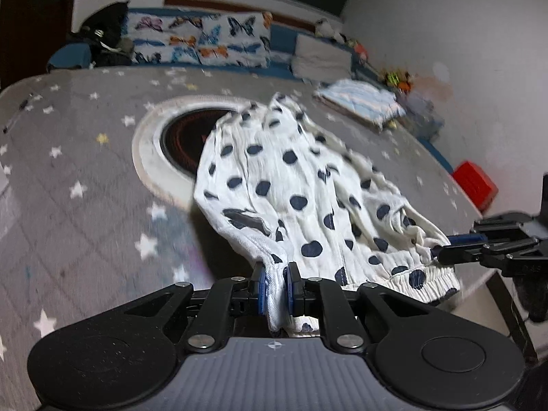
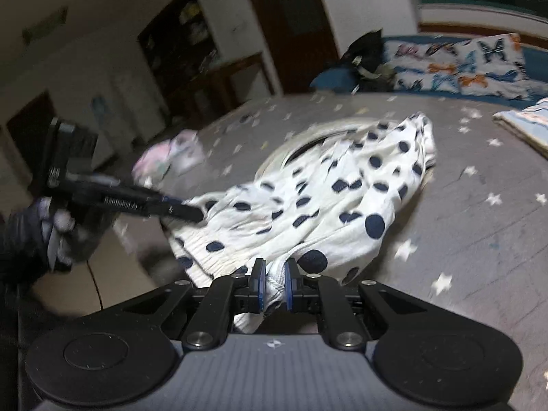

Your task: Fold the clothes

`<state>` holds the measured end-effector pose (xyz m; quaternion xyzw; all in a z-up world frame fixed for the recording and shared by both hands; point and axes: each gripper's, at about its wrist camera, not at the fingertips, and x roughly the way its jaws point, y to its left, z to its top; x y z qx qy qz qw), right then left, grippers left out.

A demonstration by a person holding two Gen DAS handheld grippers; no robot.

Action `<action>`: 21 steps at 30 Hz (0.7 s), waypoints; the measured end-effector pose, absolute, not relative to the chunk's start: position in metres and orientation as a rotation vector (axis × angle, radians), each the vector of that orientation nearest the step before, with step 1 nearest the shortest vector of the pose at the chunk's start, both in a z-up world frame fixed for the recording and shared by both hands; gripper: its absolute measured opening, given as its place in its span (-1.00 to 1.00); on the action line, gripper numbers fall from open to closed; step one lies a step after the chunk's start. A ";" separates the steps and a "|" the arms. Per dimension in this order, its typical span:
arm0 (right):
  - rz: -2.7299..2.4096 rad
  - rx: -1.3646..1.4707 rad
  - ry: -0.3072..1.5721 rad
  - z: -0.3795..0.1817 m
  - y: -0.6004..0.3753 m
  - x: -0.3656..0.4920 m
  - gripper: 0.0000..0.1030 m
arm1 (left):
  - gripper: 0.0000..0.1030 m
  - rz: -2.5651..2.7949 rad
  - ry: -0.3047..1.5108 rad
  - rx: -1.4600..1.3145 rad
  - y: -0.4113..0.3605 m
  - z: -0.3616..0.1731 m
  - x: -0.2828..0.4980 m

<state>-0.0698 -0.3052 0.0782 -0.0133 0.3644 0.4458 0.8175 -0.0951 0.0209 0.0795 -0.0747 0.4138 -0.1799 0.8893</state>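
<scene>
A white garment with navy polka dots (image 1: 291, 188) lies crumpled on the grey star-print cover (image 1: 68, 205), its near edge lifted off the surface. My left gripper (image 1: 274, 284) is shut on a bunched edge of it, with white fabric squeezed between the blue pads. My right gripper (image 1: 441, 248) comes in from the right and pinches the elastic waistband. In the right wrist view the garment (image 2: 325, 188) spreads ahead, with the right gripper (image 2: 274, 284) shut on a fold of it. The left gripper (image 2: 195, 212), held by a gloved hand (image 2: 30, 236), grips the cloth's left edge.
A pale round ring with a dark centre (image 1: 171, 144) lies partly under the garment. A butterfly pillow (image 1: 198, 41) and a black bag (image 1: 102, 37) sit at the back. A folded striped cloth (image 1: 359, 101) and a red box (image 1: 474, 185) are on the right, and a pinkish cloth (image 2: 164, 157) on the left.
</scene>
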 end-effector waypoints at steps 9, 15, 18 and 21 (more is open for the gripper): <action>0.893 -0.071 0.776 0.091 -0.313 -0.063 -0.59 | -0.49 -0.333 0.841 -0.127 0.029 0.084 -0.095; 0.779 -0.094 0.748 0.087 -0.310 -0.020 -0.56 | -0.23 -0.320 0.785 -0.113 0.029 0.093 -0.085; 0.739 -0.085 0.732 0.086 -0.305 0.008 -0.55 | -0.22 -0.311 0.770 -0.110 0.026 0.095 -0.076; 0.714 -0.080 0.700 0.086 -0.298 0.039 -0.55 | -0.22 -0.299 0.760 -0.107 0.024 0.094 -0.064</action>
